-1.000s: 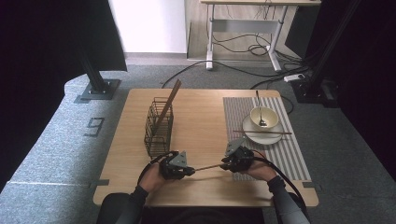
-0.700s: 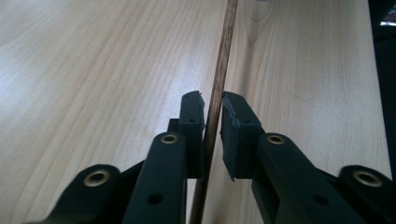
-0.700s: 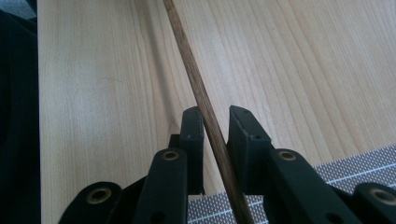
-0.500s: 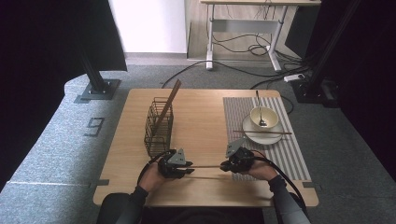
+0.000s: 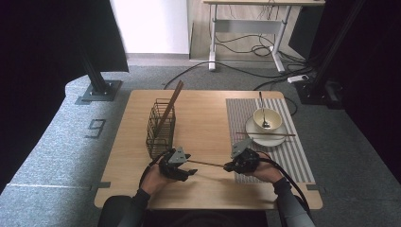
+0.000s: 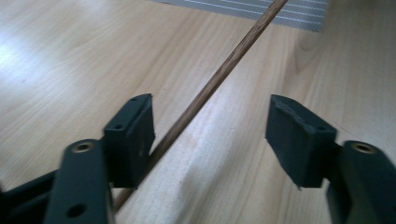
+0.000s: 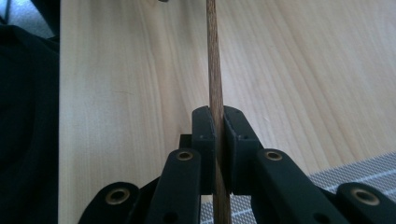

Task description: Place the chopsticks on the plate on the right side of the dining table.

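Left hand-held gripper [image 6: 210, 135] has just been opening, released | right hand-held gripper [image 7: 219, 154] clenched on chopstick [image 5: 208, 163] | chopstick's long axis spans both hand-held grippers across counter [image 5: 208, 113].

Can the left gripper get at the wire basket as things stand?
Probably yes. The left gripper has just been opening off the chopstick, which the right gripper clamps, and the wire basket stands close beyond it across bare table.

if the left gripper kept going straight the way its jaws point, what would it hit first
Probably the right gripper. The left gripper points along the chopstick, which runs between its open jaws toward the right gripper, shut on the far end. Only bare table lies between; depth is hard to judge.
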Motion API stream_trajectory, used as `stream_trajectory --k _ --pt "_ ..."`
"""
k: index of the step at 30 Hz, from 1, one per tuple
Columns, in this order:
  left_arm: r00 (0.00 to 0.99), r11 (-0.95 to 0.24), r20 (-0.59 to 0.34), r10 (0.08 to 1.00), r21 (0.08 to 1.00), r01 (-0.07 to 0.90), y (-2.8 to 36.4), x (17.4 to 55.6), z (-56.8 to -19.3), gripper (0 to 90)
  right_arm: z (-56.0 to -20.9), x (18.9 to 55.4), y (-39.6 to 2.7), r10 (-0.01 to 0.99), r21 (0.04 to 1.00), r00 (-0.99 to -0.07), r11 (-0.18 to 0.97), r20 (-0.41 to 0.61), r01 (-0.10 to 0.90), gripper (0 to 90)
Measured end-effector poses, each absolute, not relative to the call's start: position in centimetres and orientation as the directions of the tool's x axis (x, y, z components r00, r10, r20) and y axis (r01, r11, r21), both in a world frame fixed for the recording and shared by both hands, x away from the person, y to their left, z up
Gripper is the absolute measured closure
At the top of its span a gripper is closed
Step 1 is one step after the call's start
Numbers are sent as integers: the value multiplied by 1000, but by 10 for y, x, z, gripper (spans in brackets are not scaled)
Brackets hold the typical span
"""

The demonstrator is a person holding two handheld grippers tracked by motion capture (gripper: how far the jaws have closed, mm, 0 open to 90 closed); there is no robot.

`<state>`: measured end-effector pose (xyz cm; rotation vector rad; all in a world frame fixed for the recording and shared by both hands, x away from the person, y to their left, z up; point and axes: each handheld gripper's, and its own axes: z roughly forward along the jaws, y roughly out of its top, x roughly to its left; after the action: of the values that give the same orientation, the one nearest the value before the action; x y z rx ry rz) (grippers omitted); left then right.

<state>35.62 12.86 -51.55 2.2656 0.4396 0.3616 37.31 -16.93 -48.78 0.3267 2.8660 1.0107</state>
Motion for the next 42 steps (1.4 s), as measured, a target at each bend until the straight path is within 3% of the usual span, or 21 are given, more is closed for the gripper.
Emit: stream_trajectory --k 6,17,42 --pt "876 -588 107 471 778 222 129 357 -513 138 -485 376 -177 258 636 -966 748 -12 191 837" --pt "876 -545 66 477 804 237 128 356 -512 10 -481 383 -194 332 648 -943 721 -14 244 836" --pt "890 -604 29 455 744 285 111 354 -539 0 -479 404 -246 593 664 -804 618 -40 422 836"
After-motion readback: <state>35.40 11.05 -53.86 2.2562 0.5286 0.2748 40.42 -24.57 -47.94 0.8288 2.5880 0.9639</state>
